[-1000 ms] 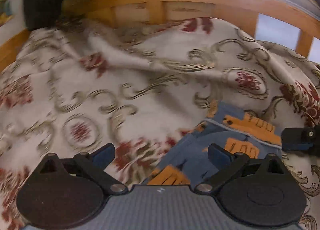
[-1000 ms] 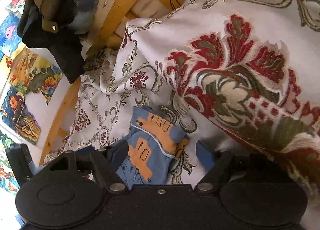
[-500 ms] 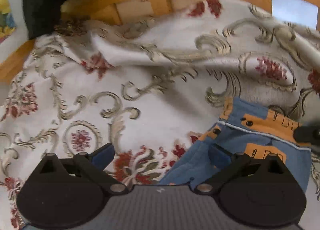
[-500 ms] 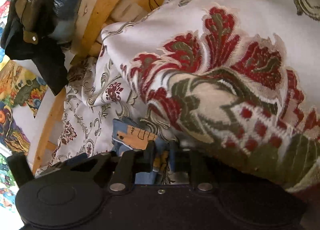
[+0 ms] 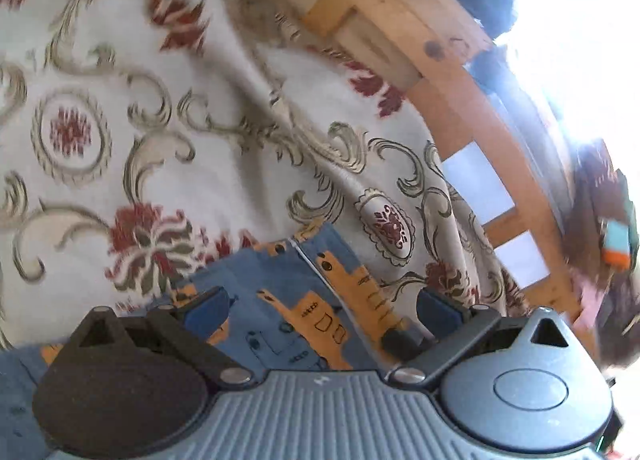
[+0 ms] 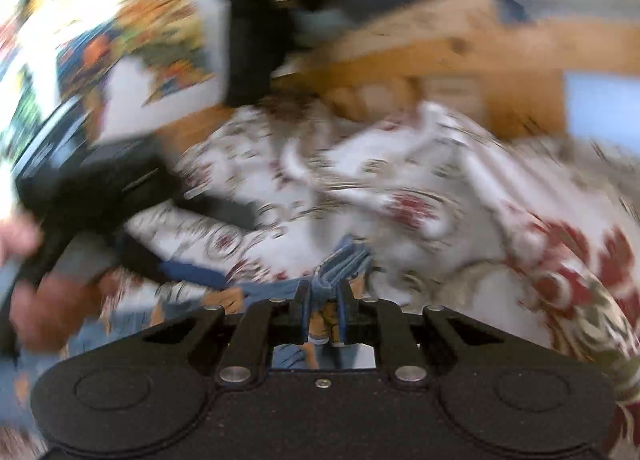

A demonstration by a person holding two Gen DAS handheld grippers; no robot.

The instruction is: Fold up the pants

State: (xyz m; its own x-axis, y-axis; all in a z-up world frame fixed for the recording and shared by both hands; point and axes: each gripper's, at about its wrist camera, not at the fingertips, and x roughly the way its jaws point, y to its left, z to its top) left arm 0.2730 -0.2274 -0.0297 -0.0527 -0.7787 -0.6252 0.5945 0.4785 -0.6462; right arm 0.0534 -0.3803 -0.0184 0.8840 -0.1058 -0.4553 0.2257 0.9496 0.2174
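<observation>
Gripping a bunched edge of the pants [image 6: 344, 260], my right claw [image 6: 323, 300] has its 2 fingers pressed together on blue cloth; the right wrist view is badly smeared, so I cannot tell which edge of the garment this is. My left claw [image 5: 320, 306] stands with its fingers wide apart, holding nothing, poised just above the blue and orange printed pants [image 5: 296, 292], which lie on the floral bedspread [image 5: 168, 132] of the bed, near its wooden frame [image 5: 452, 100].

Step in hand, as I judge it: the opening grasp, with 1 claw fastened and the other not yet. No fold is visible.

Next move, in my judgement: bring the left claw down onto a 2nd edge of the pants and close it, taking only the garment and not the bedspread beneath, then draw the 2 holds apart to spread the cloth flat before folding.

Orientation: in the left wrist view a pale seam [image 5: 316, 268] runs from the far end toward the near right, and the garment passes under my claw out of frame. I take the long axis to run roughly near to far, slightly skewed right. Which end is the waist I cannot tell.

A hand [image 6: 44, 300] shows at the left of the right wrist view.
</observation>
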